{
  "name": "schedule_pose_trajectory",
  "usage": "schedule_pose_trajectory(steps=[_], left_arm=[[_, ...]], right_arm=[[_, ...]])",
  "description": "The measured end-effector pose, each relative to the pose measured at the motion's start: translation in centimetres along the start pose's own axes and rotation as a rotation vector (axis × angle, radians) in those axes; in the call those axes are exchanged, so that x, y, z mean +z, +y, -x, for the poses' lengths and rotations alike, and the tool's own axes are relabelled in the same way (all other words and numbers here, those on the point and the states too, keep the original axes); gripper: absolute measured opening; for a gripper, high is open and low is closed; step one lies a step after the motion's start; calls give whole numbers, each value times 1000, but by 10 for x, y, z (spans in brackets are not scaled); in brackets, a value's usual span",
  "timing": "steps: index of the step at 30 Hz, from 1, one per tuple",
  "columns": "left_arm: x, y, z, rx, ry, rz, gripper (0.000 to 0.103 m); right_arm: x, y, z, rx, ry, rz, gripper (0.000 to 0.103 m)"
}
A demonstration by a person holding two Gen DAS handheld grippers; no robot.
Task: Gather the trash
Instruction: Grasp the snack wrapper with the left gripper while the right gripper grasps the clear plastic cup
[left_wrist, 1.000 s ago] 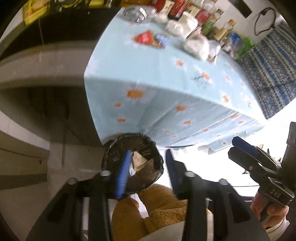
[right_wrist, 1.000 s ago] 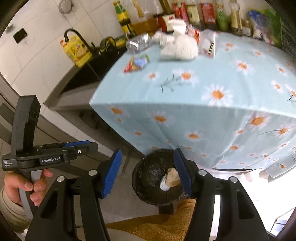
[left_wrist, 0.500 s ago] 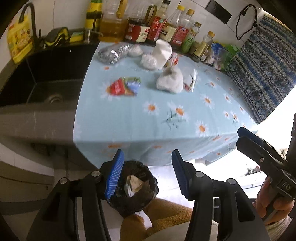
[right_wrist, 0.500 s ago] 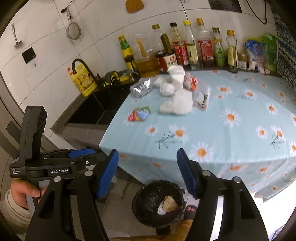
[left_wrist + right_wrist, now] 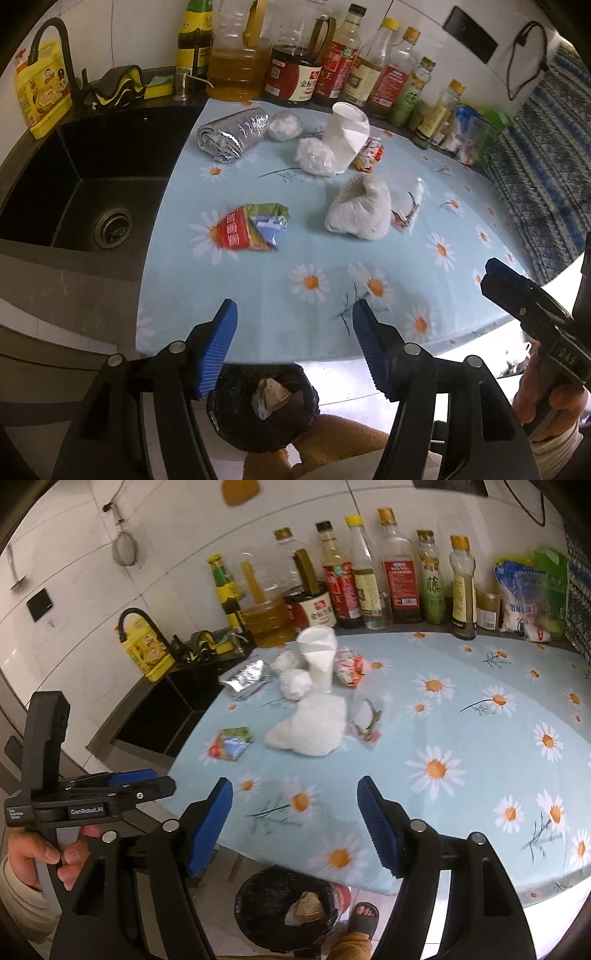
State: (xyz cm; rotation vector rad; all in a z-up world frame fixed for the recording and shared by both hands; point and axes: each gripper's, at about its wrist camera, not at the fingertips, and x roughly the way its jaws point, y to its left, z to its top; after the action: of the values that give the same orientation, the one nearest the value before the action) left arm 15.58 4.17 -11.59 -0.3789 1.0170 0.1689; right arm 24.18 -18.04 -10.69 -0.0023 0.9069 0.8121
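Trash lies on the daisy tablecloth (image 5: pixel 314 317): a red and green snack wrapper (image 5: pixel 253 230) (image 5: pixel 231 742), a crumpled white towel (image 5: pixel 360 212) (image 5: pixel 314 725), a silver foil pack (image 5: pixel 231 134), white paper balls (image 5: pixel 314 157), a white paper cup (image 5: pixel 347 131) and a clear wrapper (image 5: pixel 408 206). Below the table's front edge a black-bagged bin (image 5: pixel 262 410) (image 5: pixel 288 908) holds crumpled paper. My left gripper (image 5: pixel 293 314) and right gripper (image 5: pixel 294 786) hover over that edge, well short of the trash. Both jaws are opening with nothing between them.
A black sink (image 5: pixel 92 192) with a faucet borders the table's left side. A row of sauce and oil bottles (image 5: pixel 332 62) lines the back wall, with bagged goods (image 5: pixel 524 602) at the far right. A person's sandalled foot (image 5: pixel 364 914) stands beside the bin.
Both grippers rose from just above the bin to table-top height, and the view swung from the bin to the table's trash. Both pairs of jaws spread wider.
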Motion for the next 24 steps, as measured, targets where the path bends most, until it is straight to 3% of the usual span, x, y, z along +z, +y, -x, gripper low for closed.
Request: schedule_pose_trajectory(steps=[11,12,13,14,24], left_arm=[[45,7,-58,127,73,55,63],[47,7,-62,138,82,59,66],[49,7,-66,147,91,64,68],[51,8,-70,156,98,70,68],[65,8,-103,242,147,91,68]], right_arm=[[42,-73,-57,16,76,-10,70],[45,-77,-61,22,83,-12,71],[49,-82,-67,30,93,-12,80],[51,-85,-71,35,97,-12,83],[75,-111,-112,100,143,-8,83]])
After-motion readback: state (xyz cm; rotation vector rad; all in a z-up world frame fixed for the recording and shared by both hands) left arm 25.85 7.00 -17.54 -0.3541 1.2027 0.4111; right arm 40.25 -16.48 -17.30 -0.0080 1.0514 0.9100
